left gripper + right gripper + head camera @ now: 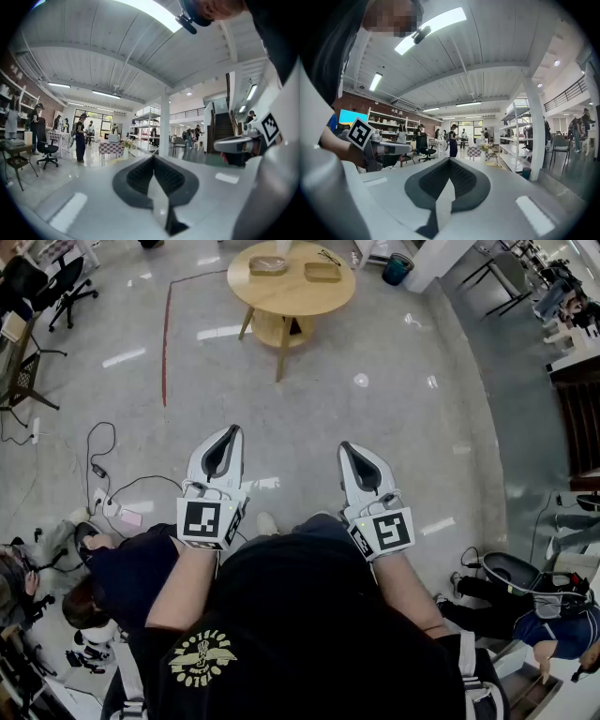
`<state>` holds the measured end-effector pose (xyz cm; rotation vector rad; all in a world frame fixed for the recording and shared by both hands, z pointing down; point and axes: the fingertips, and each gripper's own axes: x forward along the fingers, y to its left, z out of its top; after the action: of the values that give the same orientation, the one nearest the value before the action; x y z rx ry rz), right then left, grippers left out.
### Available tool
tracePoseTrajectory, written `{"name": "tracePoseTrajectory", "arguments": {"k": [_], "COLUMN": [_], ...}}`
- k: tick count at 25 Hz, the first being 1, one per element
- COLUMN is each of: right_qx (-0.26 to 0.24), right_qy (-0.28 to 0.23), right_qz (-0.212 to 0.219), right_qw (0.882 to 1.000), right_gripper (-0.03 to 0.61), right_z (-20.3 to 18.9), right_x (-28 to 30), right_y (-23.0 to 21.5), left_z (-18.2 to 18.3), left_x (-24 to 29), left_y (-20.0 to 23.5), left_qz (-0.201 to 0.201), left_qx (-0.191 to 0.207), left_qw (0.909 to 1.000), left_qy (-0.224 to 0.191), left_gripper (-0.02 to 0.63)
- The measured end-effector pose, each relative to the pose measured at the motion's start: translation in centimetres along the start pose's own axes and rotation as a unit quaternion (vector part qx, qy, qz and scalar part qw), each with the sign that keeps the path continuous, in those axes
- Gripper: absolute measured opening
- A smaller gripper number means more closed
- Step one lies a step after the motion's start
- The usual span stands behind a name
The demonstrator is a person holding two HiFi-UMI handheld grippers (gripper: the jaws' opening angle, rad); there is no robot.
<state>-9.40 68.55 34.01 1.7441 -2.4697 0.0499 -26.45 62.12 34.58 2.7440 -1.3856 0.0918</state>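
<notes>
A person holds both grippers out in front of the body, above a polished grey floor. In the head view my left gripper (229,433) is shut, its dark pads pressed together with nothing between them. My right gripper (348,448) is shut too and holds nothing. Both point forward, side by side, about a hand's width apart. In the left gripper view my left gripper (153,157) looks out level across a large hall, with the right gripper (238,143) at its right. In the right gripper view my right gripper (450,160) faces the same hall, and the left gripper (388,149) shows at its left.
A round wooden table (281,298) with two shallow trays on it stands ahead on the floor. Cables and a power strip (111,506) lie at the left, near an office chair (66,282). People sit low at both sides. A white pillar (164,124) and shelving stand in the hall.
</notes>
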Motion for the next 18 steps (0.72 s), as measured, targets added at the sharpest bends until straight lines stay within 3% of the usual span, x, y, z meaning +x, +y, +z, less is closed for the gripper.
{"name": "tracePoseTrajectory", "arguments": {"k": [11,18], "right_qx": [0.007,-0.02], "right_qy": [-0.006,-0.009], "right_qz": [-0.004,-0.009], "right_qw": [1.0,1.0], "right_gripper": [0.002,0.002], "right_z": [0.8,1.4], "right_x": [2.2,3.2], "right_y": [0.5,1.1], "left_z": [0.1,0.0], "left_x": [-0.1,0.2], "left_y": [1.2,2.6], "left_qz": [-0.012,-0.008], "left_qx": [0.007,-0.002], "left_qw": [0.9999,0.9999], "left_qy": [0.007,0.011], "left_gripper": [0.002,0.003]}}
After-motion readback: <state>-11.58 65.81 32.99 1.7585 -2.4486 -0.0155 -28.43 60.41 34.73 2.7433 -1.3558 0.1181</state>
